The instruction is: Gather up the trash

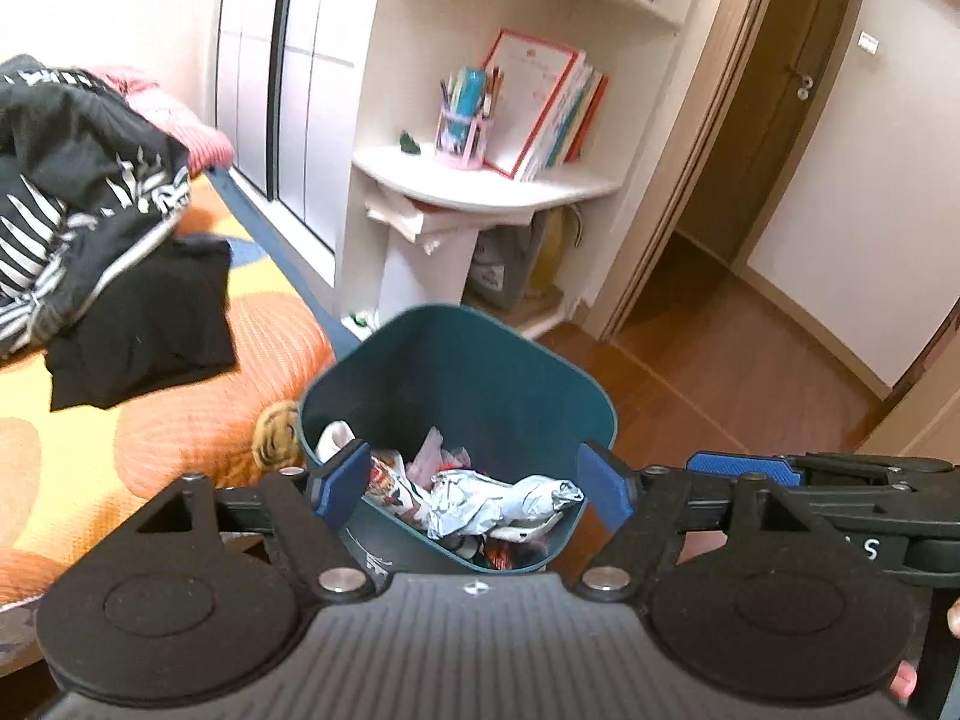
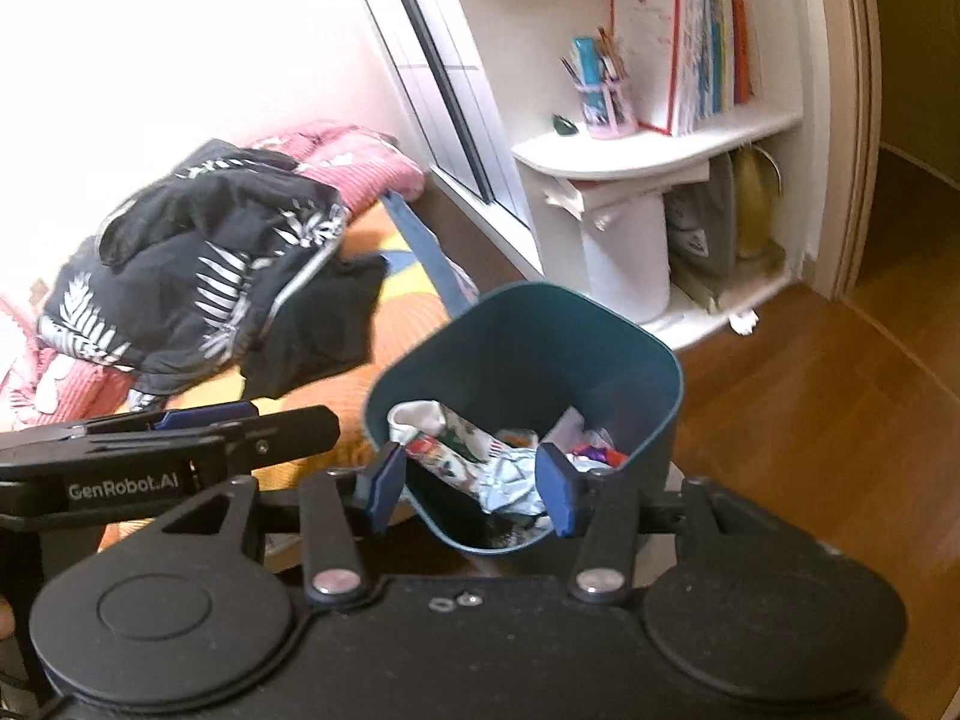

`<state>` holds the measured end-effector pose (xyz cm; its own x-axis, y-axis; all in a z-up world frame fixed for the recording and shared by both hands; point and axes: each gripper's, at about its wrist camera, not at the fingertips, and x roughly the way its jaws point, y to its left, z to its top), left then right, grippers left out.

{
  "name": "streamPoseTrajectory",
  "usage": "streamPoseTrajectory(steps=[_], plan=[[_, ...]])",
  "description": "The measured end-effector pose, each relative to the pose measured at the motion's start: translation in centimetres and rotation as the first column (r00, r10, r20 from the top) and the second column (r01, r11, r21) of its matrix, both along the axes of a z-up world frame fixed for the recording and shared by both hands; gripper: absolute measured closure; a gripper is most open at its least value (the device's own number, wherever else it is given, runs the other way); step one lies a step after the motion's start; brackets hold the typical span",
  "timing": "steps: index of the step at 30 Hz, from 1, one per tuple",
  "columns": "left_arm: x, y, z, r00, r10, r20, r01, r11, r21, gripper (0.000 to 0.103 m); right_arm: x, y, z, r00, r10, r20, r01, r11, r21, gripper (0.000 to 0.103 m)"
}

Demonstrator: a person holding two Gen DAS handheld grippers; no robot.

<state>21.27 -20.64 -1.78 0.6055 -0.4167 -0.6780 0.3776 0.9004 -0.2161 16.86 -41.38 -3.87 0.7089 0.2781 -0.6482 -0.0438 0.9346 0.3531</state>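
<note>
teal bin (image 1: 480, 372) front wall hidden, trash (image 1: 504, 504) jumbled

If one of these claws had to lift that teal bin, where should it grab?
Probably the rim of the teal bin, coming from above with one finger inside and one outside. The walls are thin and upright, the top is open, and the body looks too wide for either open gripper to span. The far rim is best, since crumpled wrappers crowd the near side.
</note>
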Motion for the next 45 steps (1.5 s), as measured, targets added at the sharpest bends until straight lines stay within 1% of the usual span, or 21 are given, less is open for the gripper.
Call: streamPoseTrajectory(steps=[3,7,9,10,14,18,26,35,45], plan=[[-1.3,0.5,1.3,0.999,0.013,0.051,-0.013,1.000,-0.008,0.019,-1.3,0.4,1.1,0.999,0.000,0.044,0.001,1.000,-0.028,0.053],[-2.9,0.8,2.8,0.991,0.030,0.127,-0.031,0.999,0.013,0.013,-3.0,0.6,2.3,0.994,-0.029,0.106,0.036,0.997,-0.065,0.051],[-3.6,0.9,3.3,0.987,0.024,0.159,-0.026,1.000,0.011,0.005,-3.8,0.6,2.8,0.990,-0.036,0.138,0.048,0.996,-0.080,0.051],[-4.0,0.9,3.6,0.985,0.027,0.170,-0.029,1.000,0.010,0.003,-4.1,0.6,3.0,0.987,-0.035,0.156,0.049,0.995,-0.086,0.051],[-5.3,1.1,4.2,0.979,0.028,0.204,-0.028,1.000,-0.005,0.002,-5.3,0.9,3.6,0.976,-0.027,0.218,0.053,0.992,-0.114,0.050],[-6.3,1.4,4.2,0.980,0.027,0.199,-0.027,1.000,-0.004,0.002,-6.4,1.2,4.0,0.967,-0.027,0.254,0.061,0.990,-0.127,0.050],[-7.4,1.8,3.8,0.983,0.041,0.180,-0.041,0.999,-0.001,0.002,-7.7,1.7,3.4,0.972,-0.028,0.234,0.058,0.991,-0.122,0.050],[-7.7,2.0,3.1,0.987,0.051,0.154,-0.052,0.999,-0.002,0.002,-8.0,1.9,3.0,0.969,-0.051,0.240,0.085,0.988,-0.132,0.050],[-7.8,2.1,3.1,0.987,0.049,0.154,-0.049,0.999,-0.004,0.002,-8.1,2.0,2.9,0.969,-0.066,0.239,0.101,0.985,-0.138,0.050]])
